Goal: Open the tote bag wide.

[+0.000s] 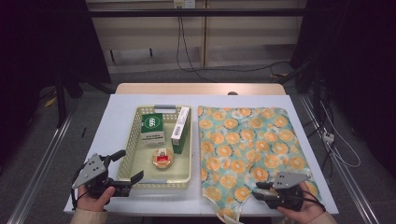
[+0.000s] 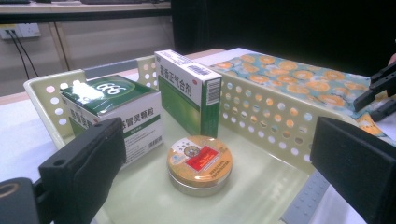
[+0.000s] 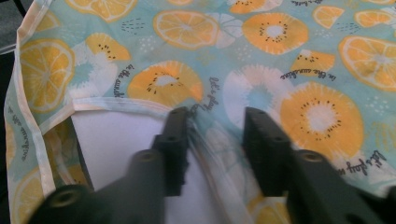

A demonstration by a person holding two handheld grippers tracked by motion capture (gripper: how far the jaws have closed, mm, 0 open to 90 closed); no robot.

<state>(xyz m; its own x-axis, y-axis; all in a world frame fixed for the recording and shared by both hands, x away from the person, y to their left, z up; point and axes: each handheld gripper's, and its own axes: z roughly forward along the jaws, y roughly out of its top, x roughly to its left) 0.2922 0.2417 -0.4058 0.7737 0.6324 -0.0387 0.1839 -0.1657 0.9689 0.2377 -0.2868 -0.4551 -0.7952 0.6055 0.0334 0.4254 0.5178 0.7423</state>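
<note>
Two grippers work at a white table (image 1: 116, 119), seen first from the high view. The left gripper (image 1: 125, 167) sits at the near left corner of a pale basket (image 1: 132, 140), jaws spread wide with nothing between them: one jaw points over the basket's left wall, the other lies along its near rim. Inside the basket stand a green-topped box (image 1: 153, 128) and a tall box (image 1: 180, 126), with a round tin (image 1: 162, 158) lying nearer the person. To the right, just beside the basket, lies a bag (image 1: 247, 144) printed with orange slices. The right gripper (image 1: 258, 191) rests at the bag's near edge, well apart from the basket.

Left gripper view: the two black jaws stand far apart and hold nothing. Between them lie the tin (image 2: 200, 164), the green-topped box (image 2: 114, 116) and the tall box (image 2: 189, 91), all inside the basket (image 2: 261, 126). The perforated wall stands between these and the bag (image 2: 299, 79). The right gripper (image 2: 380, 91) shows at the far right edge.

Right gripper view: the right gripper (image 3: 215, 140) has its jaws partly closed, a fold of the bag (image 3: 261, 60) rising between them at its hemmed mouth; whether the pads press the cloth cannot be told, since the fabric is blurred. The table (image 3: 121, 140) shows beside the left jaw.
</note>
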